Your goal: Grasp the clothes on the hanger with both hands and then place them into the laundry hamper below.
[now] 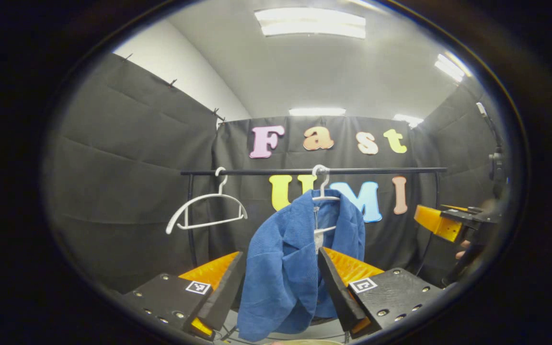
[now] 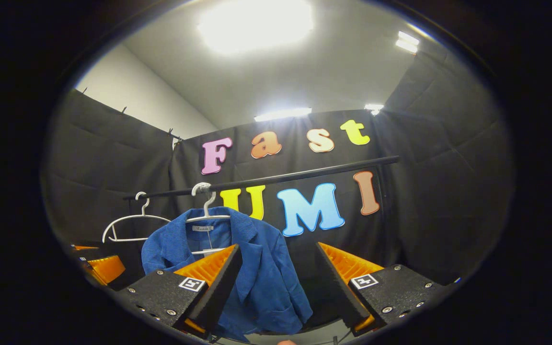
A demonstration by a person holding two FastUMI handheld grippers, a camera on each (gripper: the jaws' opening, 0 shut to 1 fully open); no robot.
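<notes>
A blue jacket hangs on a white hanger from a black rail. In the left gripper view my left gripper is open, its fingers wide apart on either side of the jacket's front and not pressing on it. My right gripper, held by a hand, shows at the far right. In the right gripper view the jacket hangs left of centre, partly behind the left finger. My right gripper is open with nothing held. The left gripper peeks in at the left edge.
An empty white hanger hangs on the rail to the jacket's left, also in the right gripper view. Black cloth walls close the booth on all sides. A pale curved edge shows at the very bottom; I cannot tell what it is.
</notes>
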